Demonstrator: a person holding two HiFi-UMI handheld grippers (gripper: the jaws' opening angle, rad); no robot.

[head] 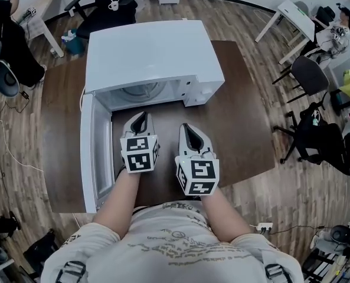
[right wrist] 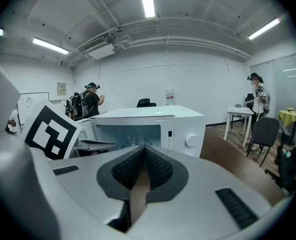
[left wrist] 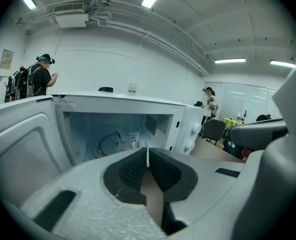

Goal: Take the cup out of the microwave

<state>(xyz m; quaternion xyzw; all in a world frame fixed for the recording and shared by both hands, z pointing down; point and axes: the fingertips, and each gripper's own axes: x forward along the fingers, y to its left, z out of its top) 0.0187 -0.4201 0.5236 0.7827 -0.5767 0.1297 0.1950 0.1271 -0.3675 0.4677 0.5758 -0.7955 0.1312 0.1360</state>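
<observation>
Both clenched on nothing: left claw [left wrist: 148, 156] and right claw [right wrist: 144, 155], side by side above dark brown wooden bench [head: 245, 128]. Just ahead, boxy white microwave [head: 151, 52], white door [head: 94, 152] swung wide to left claw's left. Deep inside, ahead of left claw, clear glass cup [left wrist: 129, 138], upright, untouched. Approach step, by the look of it. Next: unclench one claw, reach in, straddle cup, clench.

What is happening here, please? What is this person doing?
A person holds a gripper in each hand in front of a white microwave on a brown table. Its door is open, and a clear cup stands inside. The left gripper and the right gripper hover side by side before the opening, jaws together, empty. The cup is not yet taken.
</observation>
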